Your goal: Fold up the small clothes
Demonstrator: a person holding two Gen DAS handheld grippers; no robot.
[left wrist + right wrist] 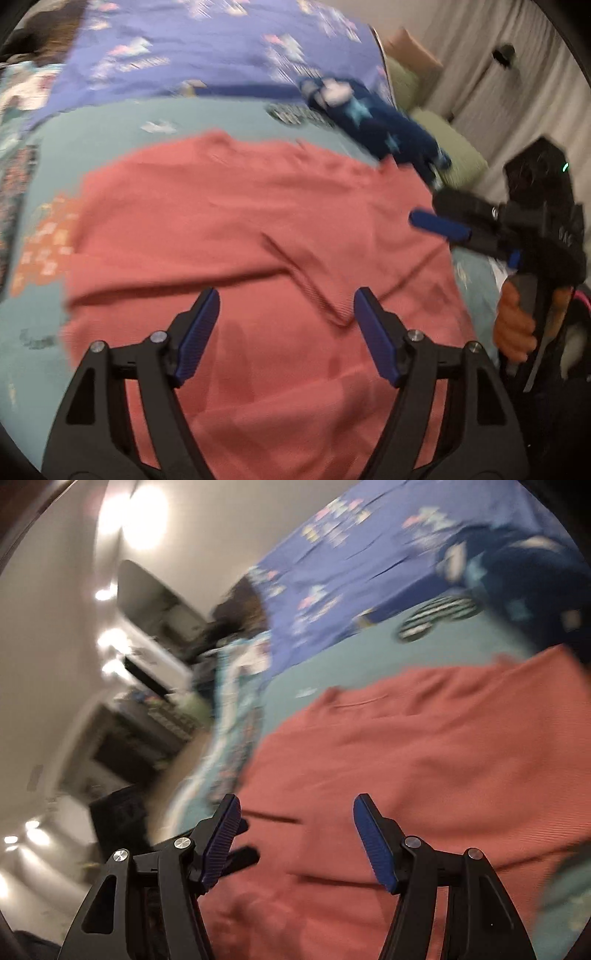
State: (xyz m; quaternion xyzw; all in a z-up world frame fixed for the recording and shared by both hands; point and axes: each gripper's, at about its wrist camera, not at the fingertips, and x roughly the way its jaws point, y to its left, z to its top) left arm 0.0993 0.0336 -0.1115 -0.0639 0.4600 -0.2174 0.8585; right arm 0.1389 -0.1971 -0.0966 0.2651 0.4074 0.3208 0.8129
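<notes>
Both tongs gape wide, holding nothing — the left tongs and right tongs hover over a coral ribbed-knit garment spread flat ahead on the teal bedspread, its long axis crosswise.

Salmon-red garment, teal printed bedsheet, purple patterned blanket, navy star-print cloth.
</notes>
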